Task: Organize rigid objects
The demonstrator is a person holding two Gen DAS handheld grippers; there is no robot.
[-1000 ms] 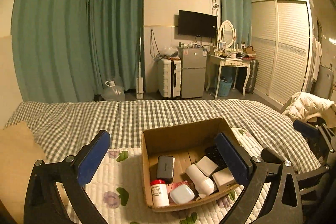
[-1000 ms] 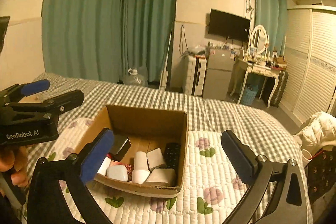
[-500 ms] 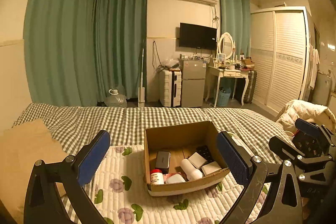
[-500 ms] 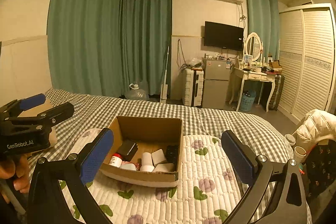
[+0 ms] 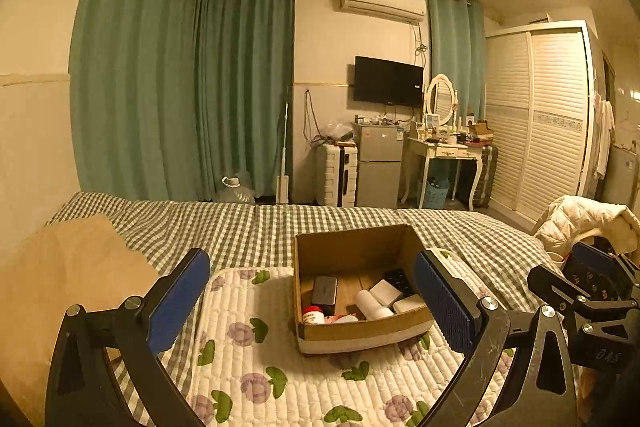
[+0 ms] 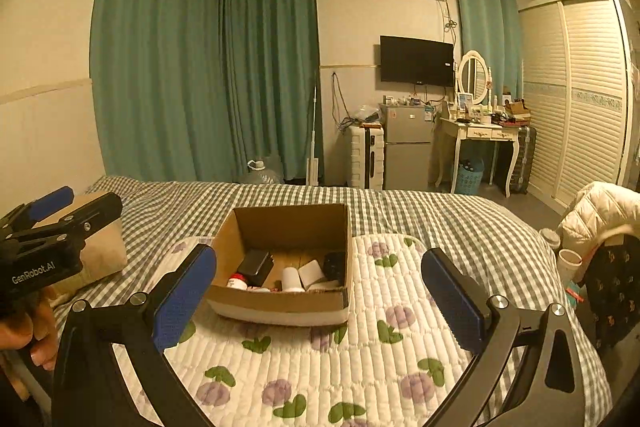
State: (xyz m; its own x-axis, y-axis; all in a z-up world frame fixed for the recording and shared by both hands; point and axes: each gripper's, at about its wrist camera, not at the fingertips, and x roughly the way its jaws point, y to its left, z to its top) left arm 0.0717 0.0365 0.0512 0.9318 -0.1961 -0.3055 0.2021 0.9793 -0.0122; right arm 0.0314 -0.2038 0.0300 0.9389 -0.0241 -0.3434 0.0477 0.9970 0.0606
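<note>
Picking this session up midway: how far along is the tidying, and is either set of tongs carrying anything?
Done, it seems: the cardboard box on the floral quilt holds a dark case, white cylinder, red-capped bottle and remote. In hand: nothing; left tongs and right tongs are both open, short of the box. Left: no loose items visible on the quilt.

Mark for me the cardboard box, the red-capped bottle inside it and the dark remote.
cardboard box (image 6: 280, 305): right wrist view, near outer wall.
red-capped bottle (image 5: 313, 315): left wrist view, its red cap.
dark remote (image 5: 397, 279): left wrist view, its keypad face.
</note>
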